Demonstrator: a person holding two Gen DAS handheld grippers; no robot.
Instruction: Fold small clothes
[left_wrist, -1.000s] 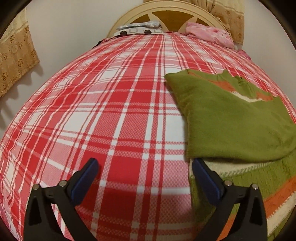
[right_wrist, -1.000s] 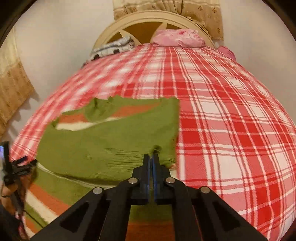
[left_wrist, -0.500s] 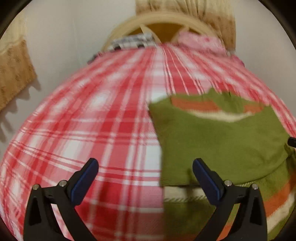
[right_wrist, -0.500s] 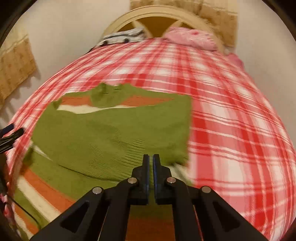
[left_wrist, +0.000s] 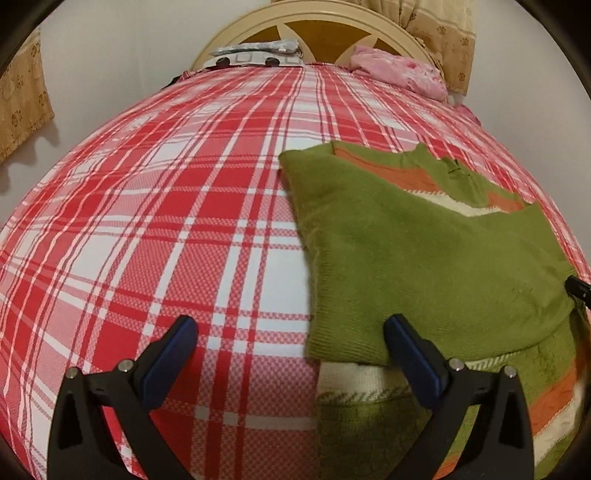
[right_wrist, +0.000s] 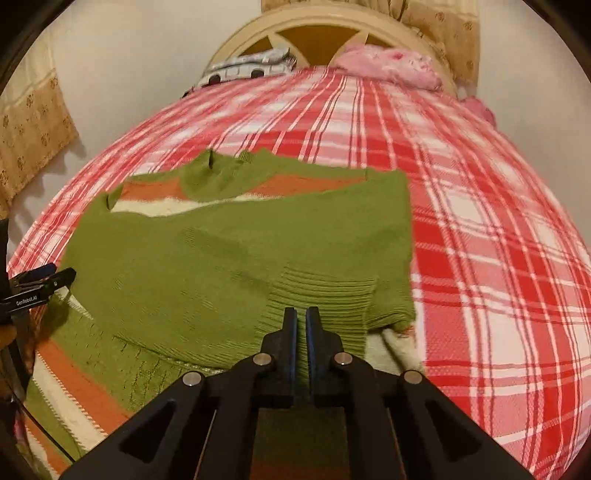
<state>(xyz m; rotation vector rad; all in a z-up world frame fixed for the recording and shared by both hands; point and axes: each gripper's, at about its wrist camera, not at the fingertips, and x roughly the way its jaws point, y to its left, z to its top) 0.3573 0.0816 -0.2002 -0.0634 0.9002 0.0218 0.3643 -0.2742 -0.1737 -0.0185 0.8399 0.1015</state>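
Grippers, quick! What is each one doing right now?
Left gripper: open, holding nothing.
Right gripper: nearly shut over the green sweater; grip cannot be told.

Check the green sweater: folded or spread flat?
Partly folded: sweater has a plain green layer lying over its striped front; striped hem still shows below.

The green knitted sweater with orange and cream stripes (left_wrist: 424, 258) runs off the frame's lower right edge, its near hem hidden behind the right hand-held gripper (right_wrist: 301, 325). Whether those nearly closed fingers pinch its ribbed cuff is unclear.
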